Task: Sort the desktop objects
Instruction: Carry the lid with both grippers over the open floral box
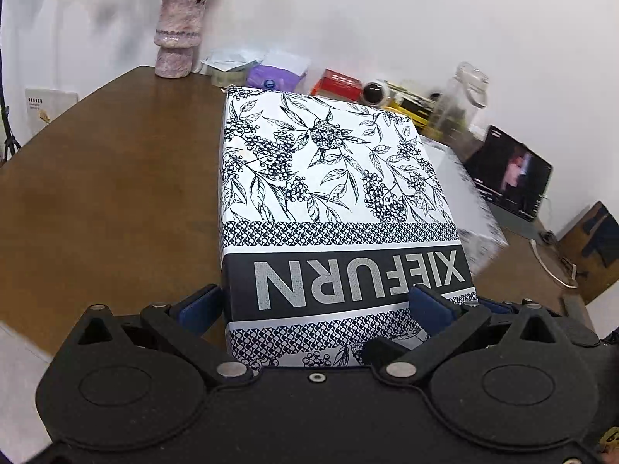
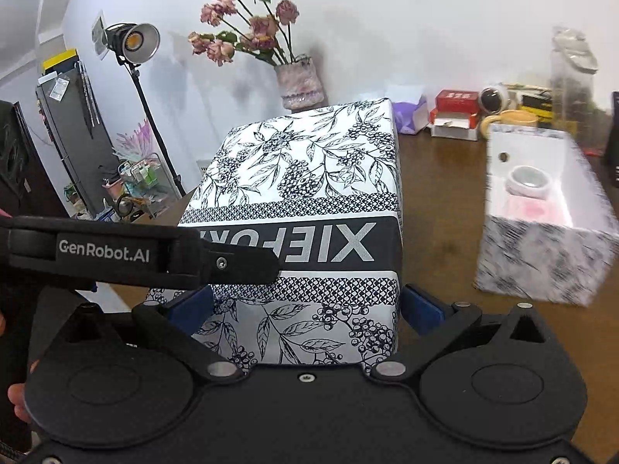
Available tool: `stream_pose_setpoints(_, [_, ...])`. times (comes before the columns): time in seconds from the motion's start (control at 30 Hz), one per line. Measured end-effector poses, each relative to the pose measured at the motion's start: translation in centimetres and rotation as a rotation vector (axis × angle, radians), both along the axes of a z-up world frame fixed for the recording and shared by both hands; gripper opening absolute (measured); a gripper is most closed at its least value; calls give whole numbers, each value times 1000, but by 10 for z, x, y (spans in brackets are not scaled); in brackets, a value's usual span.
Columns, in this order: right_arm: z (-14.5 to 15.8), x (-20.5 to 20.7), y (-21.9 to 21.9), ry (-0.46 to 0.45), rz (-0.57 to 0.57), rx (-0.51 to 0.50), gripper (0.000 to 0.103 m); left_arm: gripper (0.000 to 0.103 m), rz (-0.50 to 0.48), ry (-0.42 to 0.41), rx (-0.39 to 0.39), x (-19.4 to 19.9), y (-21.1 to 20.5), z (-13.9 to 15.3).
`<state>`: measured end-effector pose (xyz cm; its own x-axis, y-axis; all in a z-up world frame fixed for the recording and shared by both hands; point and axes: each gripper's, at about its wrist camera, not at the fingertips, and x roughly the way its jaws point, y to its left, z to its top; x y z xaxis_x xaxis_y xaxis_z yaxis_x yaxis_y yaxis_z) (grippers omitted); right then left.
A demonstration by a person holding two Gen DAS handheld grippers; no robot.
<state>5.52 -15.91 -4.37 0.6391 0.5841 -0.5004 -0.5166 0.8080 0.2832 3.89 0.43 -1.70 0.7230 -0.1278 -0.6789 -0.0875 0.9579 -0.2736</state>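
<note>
The patterned lid (image 1: 332, 208) lies dead ahead at twelve o'clock, long axis running away, both the left gripper (image 1: 321, 305) and right gripper (image 2: 305, 305) spread wide astride its near end.

Patterned lids: I count one, XIEFURN lid (image 2: 309, 201)
Open box bases: one (image 2: 541, 208)
Tape rolls inside base: one (image 2: 529, 182)
Vases: one, flower vase (image 2: 300, 86)
Tools: I see two, left tool (image 1: 327, 305), right tool (image 2: 305, 307)
Mugs: one yellow mug (image 2: 510, 119)
Lamps: one studio lamp (image 2: 137, 42)
</note>
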Motion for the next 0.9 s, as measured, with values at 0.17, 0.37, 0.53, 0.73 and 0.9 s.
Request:
stream_pose_setpoints(0.17, [1,-44,-33,-20,-49,8,103,102,-41,-24,21,-31,-43,6])
stream_pose_setpoints(0.37, [-6,-71,-65,-20,-105,16,103,102,-98,-18,26,-45,-78,2])
stream_pose_setpoints(0.53, [-7,-82,-87,-28,-139,27,103,102,-136,-40,37,-47,-101,6])
stream_pose_setpoints(0.73, [2,-76,-109,-76,-191,32,103,102,-184,-83,40,-31,-124,17])
stream_pose_setpoints(0.9, [6,-56,-123,-105,-245,43,103,102,-232,-94,41,-4,-140,21])
